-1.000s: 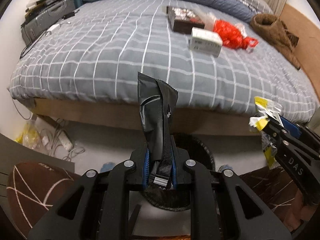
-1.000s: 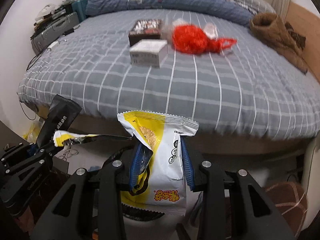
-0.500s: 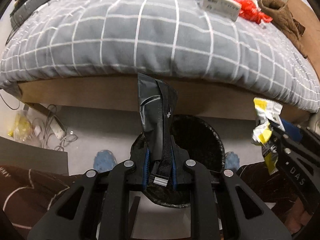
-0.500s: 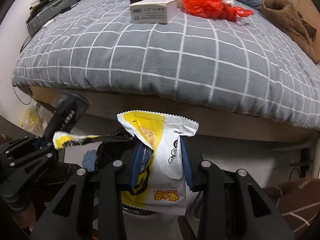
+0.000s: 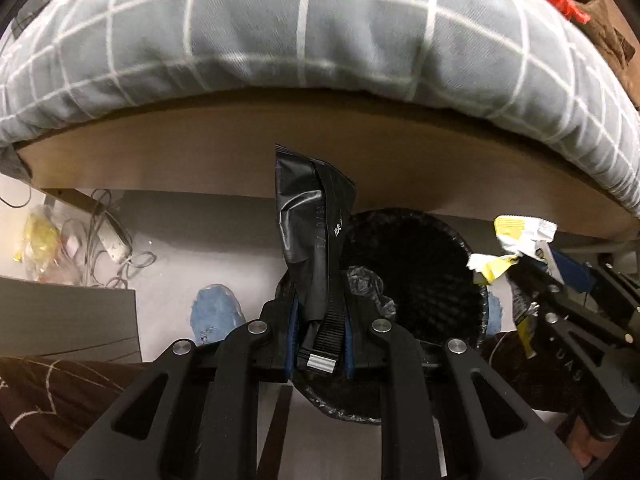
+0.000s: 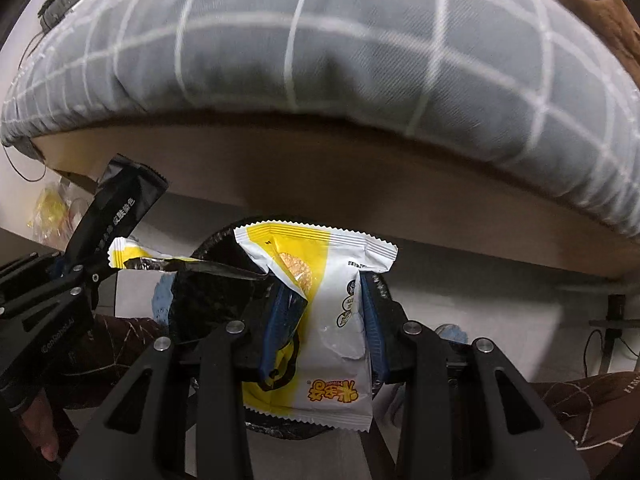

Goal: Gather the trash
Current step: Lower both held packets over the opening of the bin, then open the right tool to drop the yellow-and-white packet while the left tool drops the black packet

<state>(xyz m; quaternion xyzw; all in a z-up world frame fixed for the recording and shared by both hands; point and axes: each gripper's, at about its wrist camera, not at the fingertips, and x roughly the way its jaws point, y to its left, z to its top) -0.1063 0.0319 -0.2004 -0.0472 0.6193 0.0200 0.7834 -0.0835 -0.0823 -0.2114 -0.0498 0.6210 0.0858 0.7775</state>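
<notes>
Currently, the left gripper (image 5: 320, 336) is pointing steeply down, and its blue-padded jaws are clamping the lower end of a crumpled black foil wrapper (image 5: 310, 240). The wrapper is standing upright out of the jaws, its torn top edge reaching toward 12 o'clock against the brown wooden bed frame (image 5: 400, 152). Directly beyond the jaws, from the centre toward 3 o'clock in the left wrist view, a round black waste bin lined with a black plastic bag (image 5: 412, 264) is sitting on the pale floor (image 5: 208, 248). The wrapper is overlapping the bin's 9 o'clock rim in that view; whether it is touching the bin cannot be told.

The right gripper (image 6: 324, 320) is likewise pointing down and is gripping a white-and-yellow plastic snack packet (image 6: 320, 304) between its blue pads. A torn strip of the packet is trailing toward 9 o'clock. The same bin (image 6: 208, 304) is showing behind and beneath the packet, mostly covered by it.

Each gripper is appearing in the other's view: the right one at 3 o'clock in the left wrist view, the left one at 9 o'clock in the right wrist view, so the two are hanging side by side over the bin.

A grey quilt with a white grid pattern (image 5: 280, 40) is filling the 12 o'clock half of both views. Two pale blue slippers (image 5: 216, 312) are flanking the bin. Tangled cables (image 5: 112, 240) are lying at 9 o'clock.
</notes>
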